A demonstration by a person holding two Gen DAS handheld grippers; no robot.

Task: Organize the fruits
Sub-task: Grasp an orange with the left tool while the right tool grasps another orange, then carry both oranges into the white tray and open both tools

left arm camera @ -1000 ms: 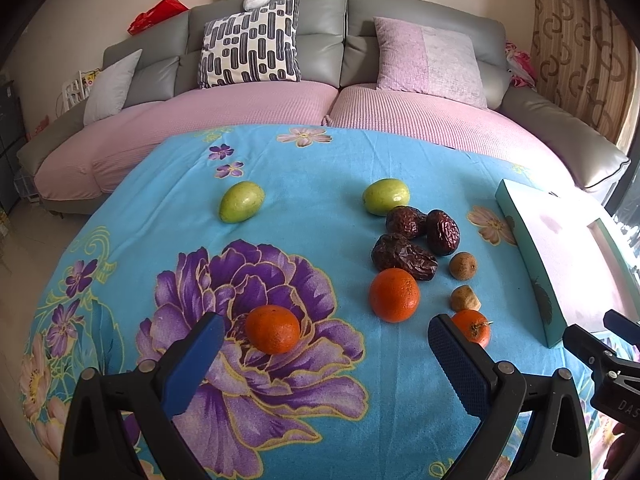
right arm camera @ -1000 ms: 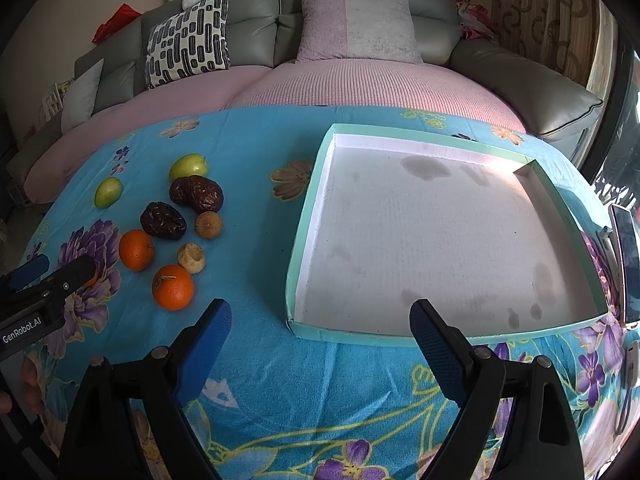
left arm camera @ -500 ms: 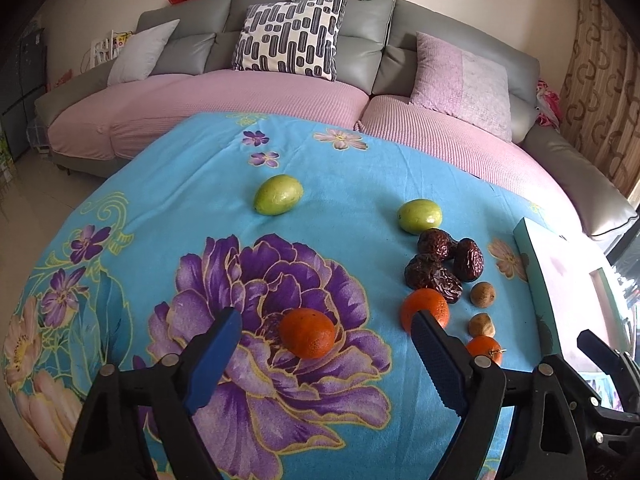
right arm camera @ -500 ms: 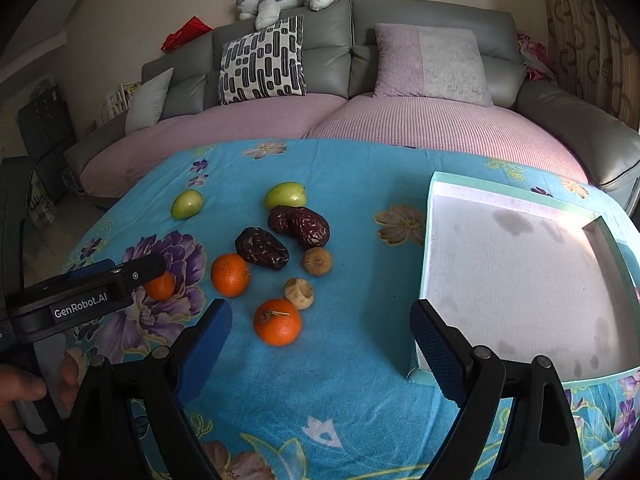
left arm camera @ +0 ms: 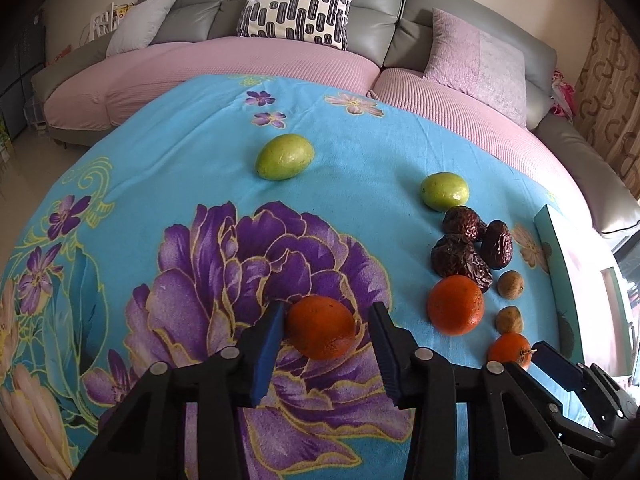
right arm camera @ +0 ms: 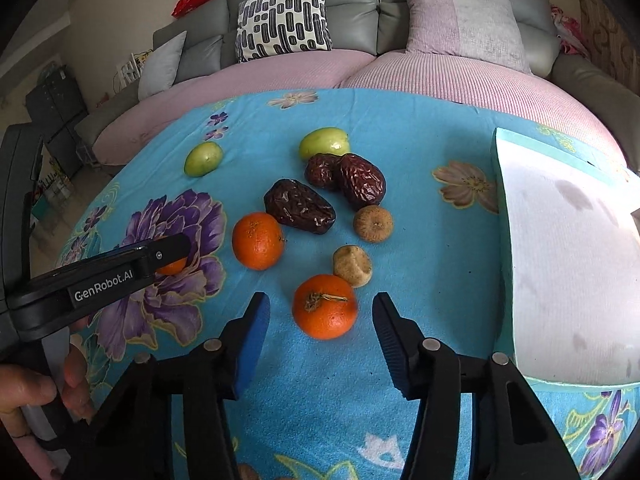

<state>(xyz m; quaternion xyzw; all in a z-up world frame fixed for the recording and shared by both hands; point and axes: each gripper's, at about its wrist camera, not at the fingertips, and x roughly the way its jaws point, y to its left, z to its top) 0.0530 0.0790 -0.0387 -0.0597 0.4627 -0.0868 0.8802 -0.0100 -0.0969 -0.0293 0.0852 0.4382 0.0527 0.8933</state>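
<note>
An orange (left arm camera: 321, 332) lies on the purple flower of the blue cloth, between the fingers of my left gripper (left arm camera: 327, 311). The left pad is at the orange's side and a small gap shows at the right pad, so the gripper is open. My right gripper (right arm camera: 321, 301) is open around a stemmed orange (right arm camera: 325, 306), with gaps on both sides. A third orange (right arm camera: 257, 240), dark dates (right arm camera: 300, 206), two small brown fruits (right arm camera: 373, 219) and two green fruits (right arm camera: 323, 142) lie beyond. In the right wrist view the left gripper's finger (right arm camera: 120, 274) hides most of its orange (right arm camera: 173, 268).
A shallow teal tray (right arm camera: 505, 240) with a white floor stands at the cloth's right side. A grey and pink sofa (left arm camera: 280, 56) with cushions runs behind the table. A person's hand (right arm camera: 40, 392) holds the left gripper's handle at the lower left.
Both grippers have moved forward and down, each onto an orange. Their fingers have narrowed from wide open to a close bracket around the fruit.
</note>
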